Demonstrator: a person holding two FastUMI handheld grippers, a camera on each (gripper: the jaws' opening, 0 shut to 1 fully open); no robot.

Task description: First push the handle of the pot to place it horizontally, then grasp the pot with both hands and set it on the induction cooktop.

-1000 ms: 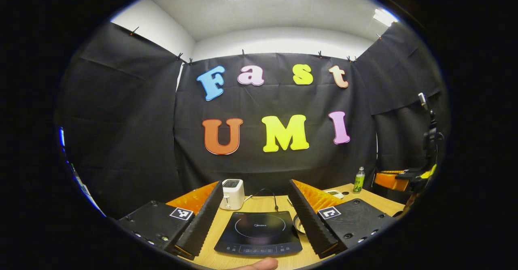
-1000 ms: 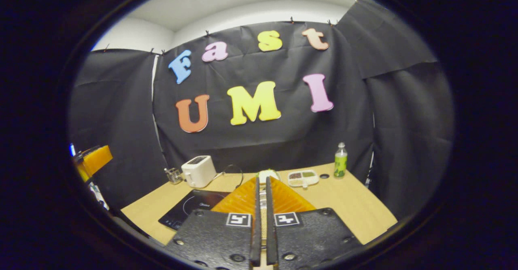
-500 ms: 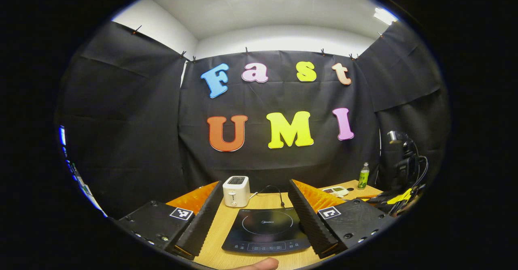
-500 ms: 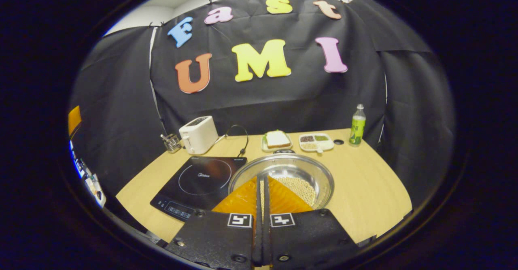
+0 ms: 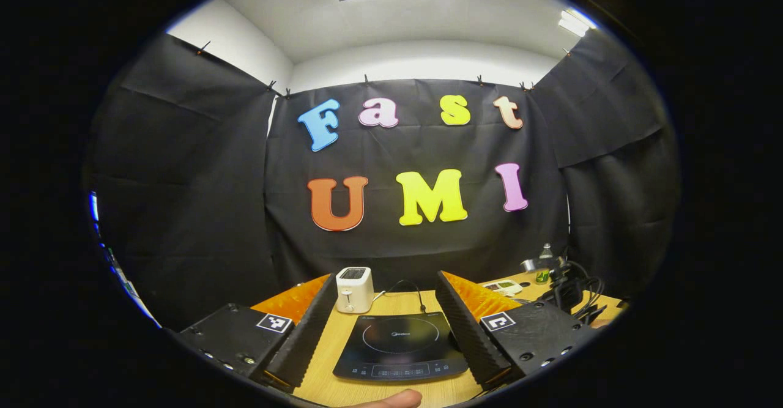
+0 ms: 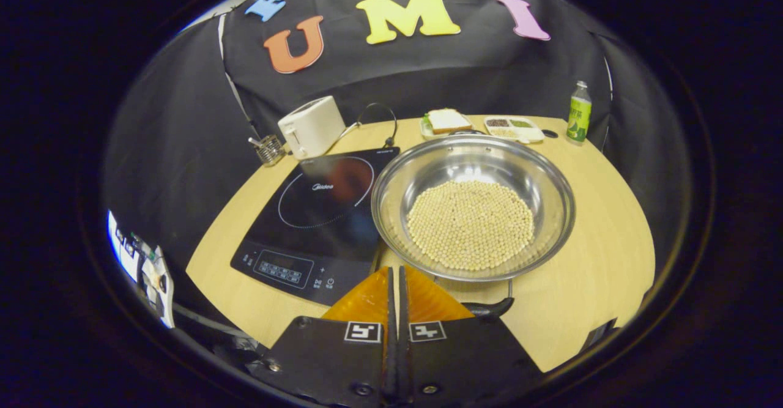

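Left gripper view: the left gripper (image 5: 386, 328) holds its fingers wide apart, empty, above the induction cooktop (image 5: 400, 347) at 6 o'clock on the table (image 5: 404, 303). A toaster (image 5: 354, 289) stands behind the cooktop.

Right gripper view: the right gripper (image 6: 395, 301) has its fingers pressed together, empty. The pot (image 6: 474, 206) of beans rests on the table at centre, at the cooktop's 3 o'clock side; its handle (image 6: 489, 307) lies just beside the fingers.

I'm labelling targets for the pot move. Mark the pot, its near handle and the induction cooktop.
pot (image 6: 553, 212): right gripper view, steel inner wall.
near handle (image 6: 489, 307): right gripper view, dark grip.
induction cooktop (image 6: 318, 203): right gripper view, glass top.
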